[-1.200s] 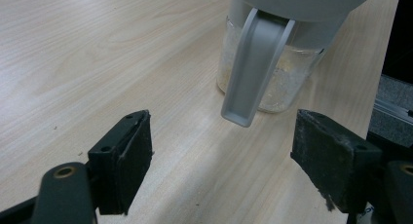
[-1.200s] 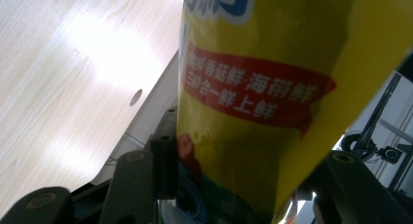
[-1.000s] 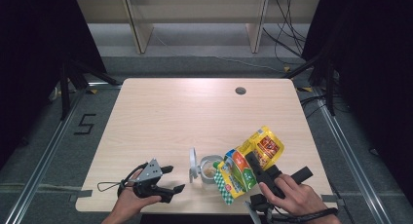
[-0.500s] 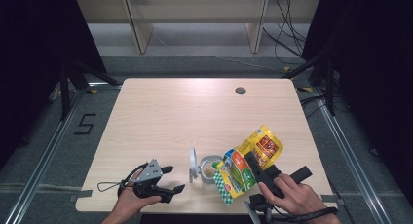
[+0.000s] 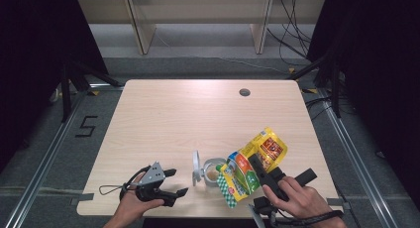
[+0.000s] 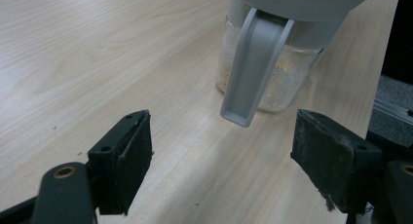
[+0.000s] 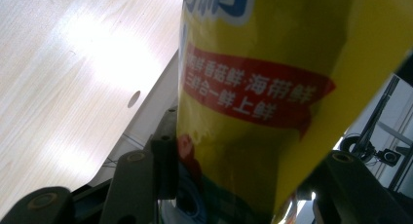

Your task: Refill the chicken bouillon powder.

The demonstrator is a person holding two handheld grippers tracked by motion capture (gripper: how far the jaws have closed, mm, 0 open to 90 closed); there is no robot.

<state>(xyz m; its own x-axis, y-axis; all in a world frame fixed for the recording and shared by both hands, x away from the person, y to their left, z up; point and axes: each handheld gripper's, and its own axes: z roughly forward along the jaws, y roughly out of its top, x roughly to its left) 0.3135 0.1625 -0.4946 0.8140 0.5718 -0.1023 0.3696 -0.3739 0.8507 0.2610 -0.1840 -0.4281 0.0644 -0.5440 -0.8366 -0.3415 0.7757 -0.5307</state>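
A clear jar [image 5: 214, 172] with a grey flip lid [image 5: 196, 167] standing open sits near the table's front edge; pale grains lie in it. In the left gripper view the jar [image 6: 272, 83] stands just ahead, its grey clasp [image 6: 253, 68] hanging down. My left gripper [image 5: 173, 182] [image 6: 221, 165] is open, left of the jar, nothing between its pads. My right gripper [image 5: 255, 172] [image 7: 234, 185] is shut on a yellow snack bag [image 5: 252, 163] [image 7: 263, 73], held tilted with its lower end over the jar's mouth.
The pale wooden table [image 5: 163, 119] has a round cable hole [image 5: 244, 92] at the far right. Both hands sit at the front edge. Wooden shelf legs [image 5: 141, 29] and cables lie on the floor beyond.
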